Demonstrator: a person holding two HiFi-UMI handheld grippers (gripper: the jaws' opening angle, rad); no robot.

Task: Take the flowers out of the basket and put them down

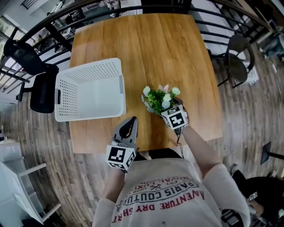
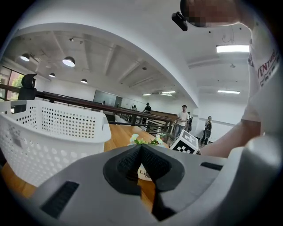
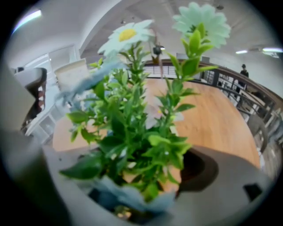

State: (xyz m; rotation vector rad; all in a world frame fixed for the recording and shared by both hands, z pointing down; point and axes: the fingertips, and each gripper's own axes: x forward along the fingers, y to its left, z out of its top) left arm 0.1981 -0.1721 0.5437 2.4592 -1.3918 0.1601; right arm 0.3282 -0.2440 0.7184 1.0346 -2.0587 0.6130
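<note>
A small bunch of green-leaved flowers with white and pale blooms is over the wooden table, just right of the white perforated basket. My right gripper is shut on the flowers' base; in the right gripper view the flowers fill the frame and rise from between the jaws. I cannot tell whether the base touches the table. My left gripper hovers at the table's front edge, shut and empty. In the left gripper view, the basket is at left and the flowers are ahead.
The basket lies at the table's left edge, partly overhanging it. A black chair stands left of the table, and another chair at the right. A dark railing runs behind. Several people stand far off.
</note>
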